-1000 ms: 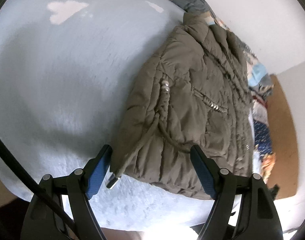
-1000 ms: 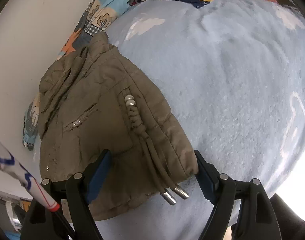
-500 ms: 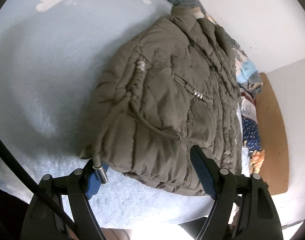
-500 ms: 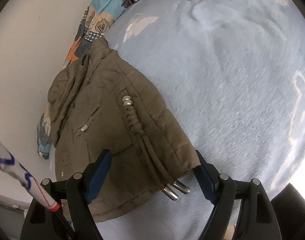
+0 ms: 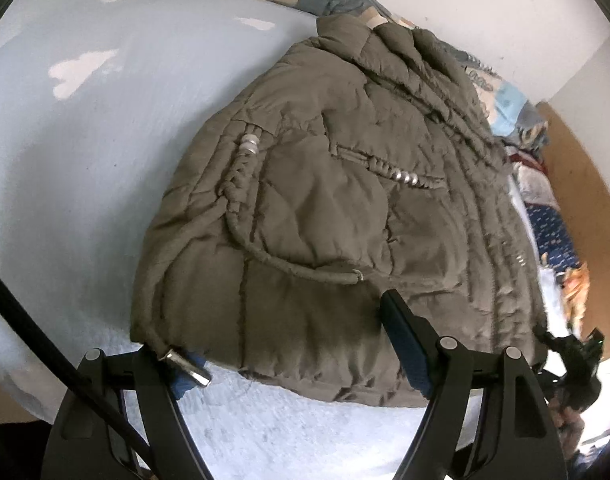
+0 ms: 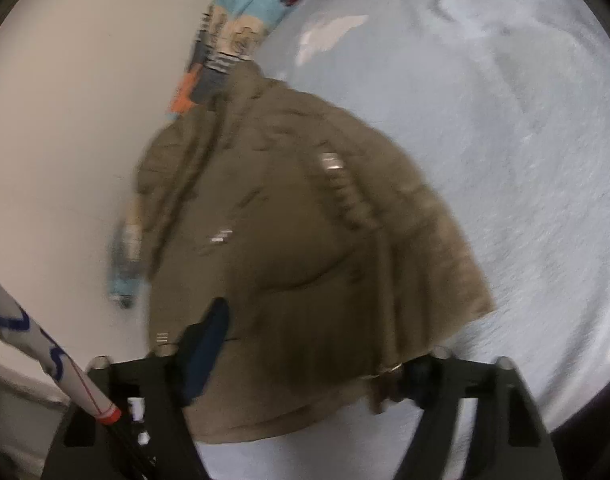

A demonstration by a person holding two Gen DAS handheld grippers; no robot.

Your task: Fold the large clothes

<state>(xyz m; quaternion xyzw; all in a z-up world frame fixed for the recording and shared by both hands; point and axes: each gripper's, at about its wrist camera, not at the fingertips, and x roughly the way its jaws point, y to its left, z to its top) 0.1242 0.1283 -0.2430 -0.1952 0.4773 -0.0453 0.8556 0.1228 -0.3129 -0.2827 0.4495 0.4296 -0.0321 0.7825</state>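
Lying between both tools' jaws, jacket (image 5: 337, 216) hem nearest them.

Both views show strong fisheye curvature with black vignette corners. The left wrist view is sharp, with glare at the bottom centre. The right wrist view is motion-blurred throughout, overexposed at the lower right edge.
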